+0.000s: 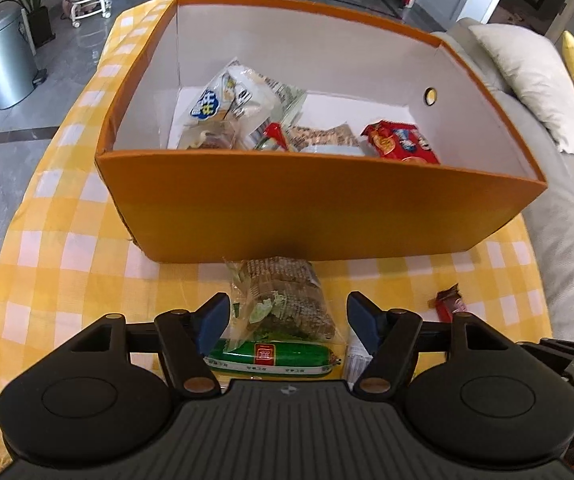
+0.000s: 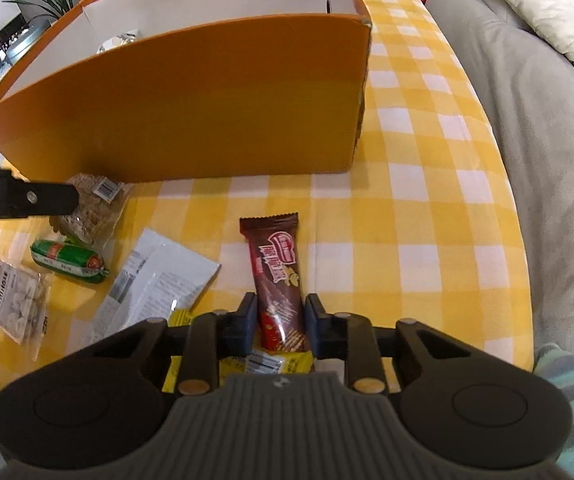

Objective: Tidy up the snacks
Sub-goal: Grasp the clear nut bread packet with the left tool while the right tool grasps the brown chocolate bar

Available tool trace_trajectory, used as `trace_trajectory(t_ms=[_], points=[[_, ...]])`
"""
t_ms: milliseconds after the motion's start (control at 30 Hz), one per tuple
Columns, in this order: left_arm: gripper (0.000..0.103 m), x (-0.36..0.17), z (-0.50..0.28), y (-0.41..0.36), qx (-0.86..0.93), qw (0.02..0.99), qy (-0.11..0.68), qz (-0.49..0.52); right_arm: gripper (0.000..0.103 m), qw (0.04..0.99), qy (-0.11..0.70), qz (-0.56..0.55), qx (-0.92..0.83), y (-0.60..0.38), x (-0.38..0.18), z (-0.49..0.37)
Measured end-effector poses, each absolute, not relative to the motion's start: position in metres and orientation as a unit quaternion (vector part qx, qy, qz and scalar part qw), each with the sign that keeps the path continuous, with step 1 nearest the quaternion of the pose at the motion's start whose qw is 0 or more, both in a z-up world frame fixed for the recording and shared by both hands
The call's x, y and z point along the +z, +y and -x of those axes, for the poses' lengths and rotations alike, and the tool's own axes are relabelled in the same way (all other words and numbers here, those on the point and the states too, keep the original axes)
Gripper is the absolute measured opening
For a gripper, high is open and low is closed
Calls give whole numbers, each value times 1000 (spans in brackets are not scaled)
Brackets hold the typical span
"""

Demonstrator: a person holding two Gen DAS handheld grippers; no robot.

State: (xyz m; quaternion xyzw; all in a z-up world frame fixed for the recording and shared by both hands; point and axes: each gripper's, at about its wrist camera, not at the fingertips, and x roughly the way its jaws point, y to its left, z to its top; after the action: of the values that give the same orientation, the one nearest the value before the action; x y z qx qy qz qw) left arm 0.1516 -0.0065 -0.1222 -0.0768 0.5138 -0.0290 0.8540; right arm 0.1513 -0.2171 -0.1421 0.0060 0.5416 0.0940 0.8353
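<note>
Two views over a bench (image 2: 427, 184) draped in a yellow-and-white checked cloth, with an open orange cardboard box (image 1: 319, 208) standing on it. The right claw (image 2: 279, 322) is closed on the near end of a brown foil-wrapped chocolate bar (image 2: 277, 276), its blue pads pressing both long edges. The bar's long axis runs straight ahead of the claw toward the box wall, far end free; whether it has left the cloth cannot be told. The left claw (image 1: 289, 320) stands wide open, gripping nothing, its pads straddling a clear bag of brown crackers (image 1: 283, 300) that lies lengthwise toward the box, touching its near wall. A green-wrapped sausage (image 1: 275, 356) lies crosswise just under the claw's base. Inside the box: a red snack packet (image 1: 401, 142) and a white-and-blue packet (image 1: 223, 100) among others. The box lies directly ahead of both claws; the right is judged ready to lift and carry over the wall, the left to close first.
</note>
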Motion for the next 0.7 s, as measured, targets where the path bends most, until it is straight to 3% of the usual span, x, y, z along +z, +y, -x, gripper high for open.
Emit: trace_trajectory(t_ms=[200,400,700], points=[[79,-133,-158,-3,-22,849,521,83,22,842,531,-6,99,-216,-144,-156],[78,-142,-163,1,-20,849,521,90,30,843,528,-7,102,-215,-143,-156],[61,-153,-165,-1,-42,838,535,101,32,843,528,3,103,-213,-145,-156]])
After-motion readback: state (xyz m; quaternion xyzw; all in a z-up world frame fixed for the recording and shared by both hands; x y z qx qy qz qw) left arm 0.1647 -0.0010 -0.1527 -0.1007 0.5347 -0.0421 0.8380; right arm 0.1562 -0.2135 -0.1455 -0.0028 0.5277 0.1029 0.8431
